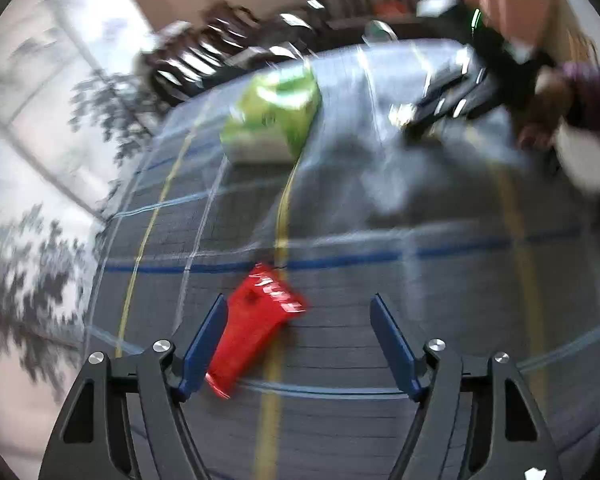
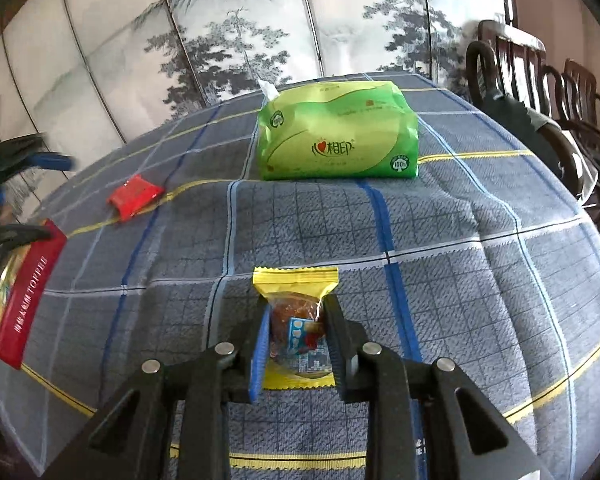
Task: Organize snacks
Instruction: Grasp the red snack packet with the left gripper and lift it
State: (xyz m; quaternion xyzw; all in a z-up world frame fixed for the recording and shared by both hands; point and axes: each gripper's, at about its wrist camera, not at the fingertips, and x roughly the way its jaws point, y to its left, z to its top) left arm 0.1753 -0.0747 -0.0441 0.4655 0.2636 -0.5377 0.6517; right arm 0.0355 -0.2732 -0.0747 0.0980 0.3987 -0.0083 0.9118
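Painted trees in grey ink cover the screen (image 2: pixel 236 40) behind our counter (image 2: pixel 460 280), which is draped in a grey-blue checked cloth with blue, yellow and pale lines. Through the right wrist view, our right gripper (image 2: pixel 296 320) has its jaws drawn close together on a small snack packet (image 2: pixel 296 304) with yellow ends and a clear middle showing something brown inside; the packet lies on the cloth near us, its far end sticking out past the fingertips. Farther back a green pack of tissues (image 2: pixel 338 132) stands on the cloth, one tissue poking from its top. To the left lies a small red snack packet (image 2: pixel 134 196), and at the far left edge a long red and gold toffee box (image 2: pixel 20 300). Dark wooden chairs (image 2: pixel 540 92) stand to the right of the counter. Through the left wrist view, which is badly blurred, our left gripper (image 1: pixel 300 312) hovers over the cloth with its jaws about half open and holding nothing; no earlier view is there to compare. That red packet lies just beside the left finger (image 1: pixel 206 340), partly between the two. A person's hand (image 1: pixel 544 112) shows at the upper right.
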